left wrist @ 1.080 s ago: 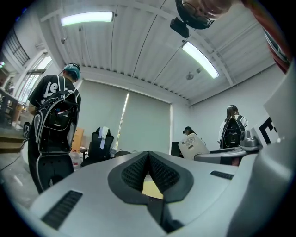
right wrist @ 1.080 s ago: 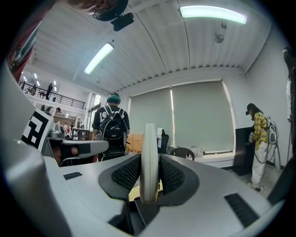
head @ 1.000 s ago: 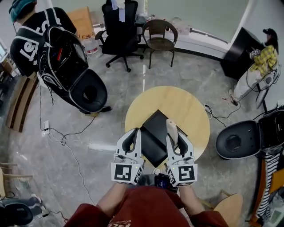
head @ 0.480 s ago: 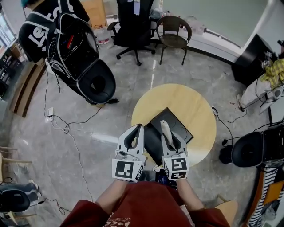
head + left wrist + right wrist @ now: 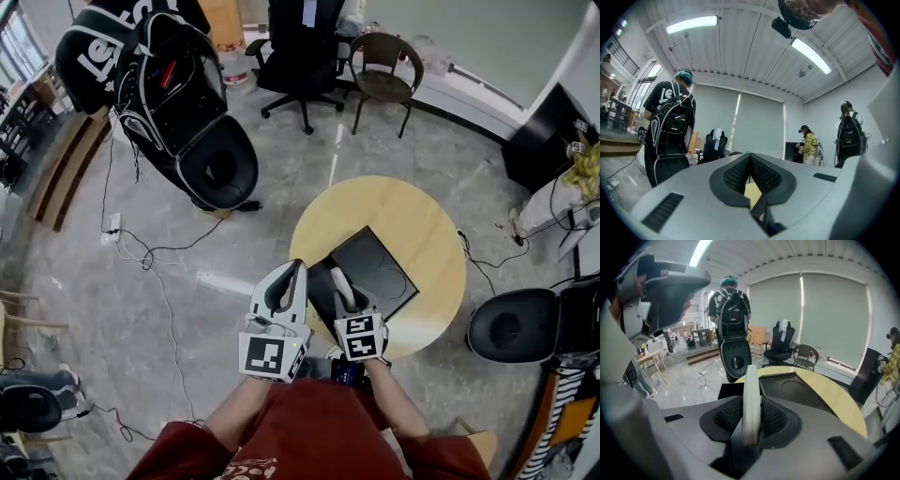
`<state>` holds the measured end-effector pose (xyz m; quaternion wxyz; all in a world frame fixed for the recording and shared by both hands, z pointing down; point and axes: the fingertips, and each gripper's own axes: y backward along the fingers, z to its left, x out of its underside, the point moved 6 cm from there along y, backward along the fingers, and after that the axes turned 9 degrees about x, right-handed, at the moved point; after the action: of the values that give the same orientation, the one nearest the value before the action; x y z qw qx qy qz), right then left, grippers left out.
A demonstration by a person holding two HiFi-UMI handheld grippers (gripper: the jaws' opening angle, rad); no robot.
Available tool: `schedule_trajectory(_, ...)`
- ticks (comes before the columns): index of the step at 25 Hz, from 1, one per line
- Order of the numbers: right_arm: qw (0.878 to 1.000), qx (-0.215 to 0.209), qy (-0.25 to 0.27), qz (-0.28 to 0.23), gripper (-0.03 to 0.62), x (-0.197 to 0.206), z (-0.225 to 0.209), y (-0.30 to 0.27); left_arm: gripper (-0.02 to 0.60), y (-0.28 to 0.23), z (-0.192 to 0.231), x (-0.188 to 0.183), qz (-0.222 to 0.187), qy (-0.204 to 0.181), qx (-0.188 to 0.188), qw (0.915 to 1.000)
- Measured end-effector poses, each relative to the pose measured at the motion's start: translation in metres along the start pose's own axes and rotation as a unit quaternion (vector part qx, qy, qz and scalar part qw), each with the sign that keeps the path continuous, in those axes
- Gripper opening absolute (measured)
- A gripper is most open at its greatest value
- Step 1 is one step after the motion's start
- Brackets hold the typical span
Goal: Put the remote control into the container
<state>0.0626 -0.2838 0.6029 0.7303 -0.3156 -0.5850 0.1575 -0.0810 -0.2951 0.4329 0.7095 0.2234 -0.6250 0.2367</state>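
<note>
The left gripper hangs just left of the worktop's near edge, its jaws pressed together on nothing. The right gripper pinches the remote control, a slim pale bar standing on edge between the pads and poking forward past them. It is carried in the air over the near-left part of the worktop, short of the container, a shallow black tray with a round hollow in its floor, lying empty.

By my reading the step in hand is the carry, with the pick-up done and the drop not yet made. The next move calls for bringing the remote control forward and a little right until it is over the tray, tipping it flat and low inside the rim, then spreading the jaws.

The worktop is a round, pale wooden table. A flat black panel lies touching the tray's left side. On the grey stone floor, cables trail at the left near a person wearing bulky black gear. A black office chair and a brown chair stand farther back.
</note>
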Motion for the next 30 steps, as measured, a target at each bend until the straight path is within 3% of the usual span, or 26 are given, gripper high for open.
schedule_trajectory(4, 0.998, -0.007, 0.018, 0.06, 0.13, 0.019, 0.008, -0.021, 0.015, 0.008, 0.002, 0.0, 0.0, 0.0, -0.007, 1.0)
schedule_trajectory(14, 0.989, -0.007, 0.035, 0.144, 0.13, 0.035, 0.024, -0.049, 0.015, 0.019, 0.017, -0.001, 0.001, 0.006, -0.021, 0.9998)
schedule_trajectory(21, 0.987, -0.006, 0.046, 0.157, 0.131, 0.029, 0.025, -0.058, 0.015, 0.017, 0.023, -0.002, 0.006, 0.011, -0.023, 0.9997)
schedule_trajectory(30, 0.985, -0.038, 0.033, 0.166, 0.138, 0.039, 0.03, -0.058, 0.015, 0.021, 0.019, 0.004, 0.012, 0.012, -0.019, 0.9997)
